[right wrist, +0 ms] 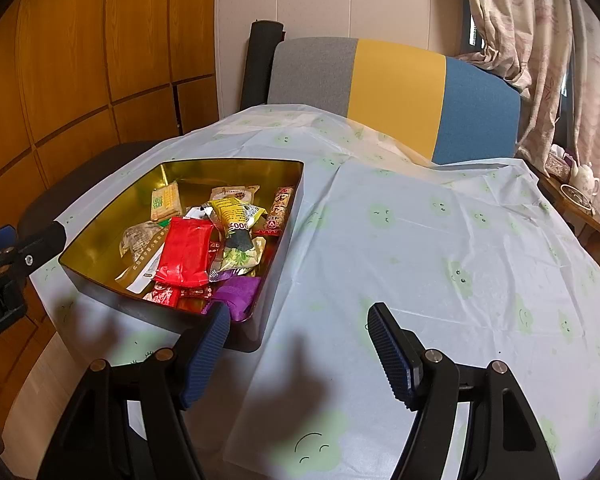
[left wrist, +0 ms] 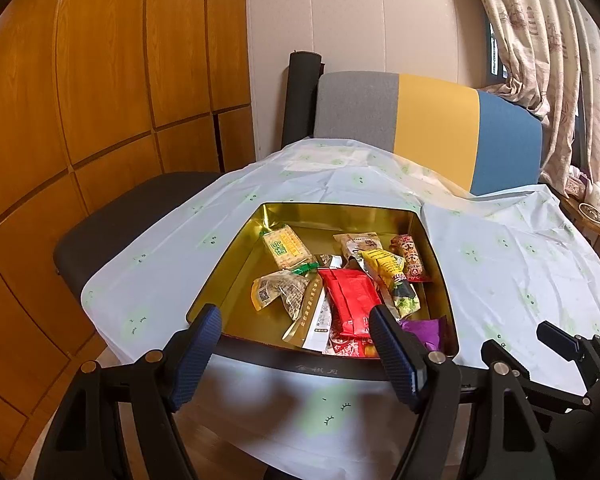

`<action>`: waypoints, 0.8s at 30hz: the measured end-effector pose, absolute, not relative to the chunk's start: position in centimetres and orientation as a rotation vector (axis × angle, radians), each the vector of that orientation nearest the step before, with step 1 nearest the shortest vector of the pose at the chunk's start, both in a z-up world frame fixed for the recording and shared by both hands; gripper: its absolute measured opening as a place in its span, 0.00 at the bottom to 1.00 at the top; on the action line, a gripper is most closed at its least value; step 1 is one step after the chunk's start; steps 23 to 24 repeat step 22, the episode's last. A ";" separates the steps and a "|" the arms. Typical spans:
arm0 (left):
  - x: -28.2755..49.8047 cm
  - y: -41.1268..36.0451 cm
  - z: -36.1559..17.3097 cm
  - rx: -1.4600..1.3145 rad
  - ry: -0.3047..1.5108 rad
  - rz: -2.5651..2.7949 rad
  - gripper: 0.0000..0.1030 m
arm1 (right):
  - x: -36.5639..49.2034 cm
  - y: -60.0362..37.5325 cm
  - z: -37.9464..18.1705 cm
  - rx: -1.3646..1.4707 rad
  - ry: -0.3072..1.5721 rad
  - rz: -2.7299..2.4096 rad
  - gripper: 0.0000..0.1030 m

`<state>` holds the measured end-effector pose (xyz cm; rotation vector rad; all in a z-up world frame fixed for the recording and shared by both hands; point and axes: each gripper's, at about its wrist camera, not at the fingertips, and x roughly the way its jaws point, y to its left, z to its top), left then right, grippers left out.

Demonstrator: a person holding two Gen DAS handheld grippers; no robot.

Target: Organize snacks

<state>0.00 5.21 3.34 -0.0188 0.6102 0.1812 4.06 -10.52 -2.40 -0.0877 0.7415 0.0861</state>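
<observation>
A gold-lined tin box (left wrist: 236, 248) (right wrist: 112, 216) with a dark outside sits on the table and holds several snack packets. Among them are a red packet (left wrist: 350, 296) (right wrist: 184, 250), a yellow packet (left wrist: 382, 262) (right wrist: 232, 210), a cracker pack (left wrist: 286, 248) (right wrist: 166, 200) and a purple packet (left wrist: 424, 330) (right wrist: 238, 292). My left gripper (left wrist: 294, 330) is open and empty, just over the box's near edge. My right gripper (right wrist: 298, 326) is open and empty, above the cloth at the box's near right corner.
A pale blue tablecloth with green faces (right wrist: 440, 248) covers the table. A grey, yellow and blue chair back (left wrist: 428, 120) stands behind it. A dark seat (left wrist: 132, 216) is at the left. A teapot (right wrist: 584, 178) on a wooden shelf is at the right. Wooden cabinets line the left wall.
</observation>
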 end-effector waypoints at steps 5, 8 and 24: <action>0.0 5.2 3.4 -0.022 0.612 0.182 0.75 | 4.1 -10.5 -2.4 -0.092 0.743 0.089 0.70; 0.0 5.2 3.4 -0.023 0.612 0.180 0.75 | 4.1 -10.4 -2.4 -0.092 0.744 0.089 0.70; 0.4 5.0 3.4 -0.019 0.618 0.168 0.59 | 4.2 -11.2 -2.7 -0.081 0.749 0.082 0.71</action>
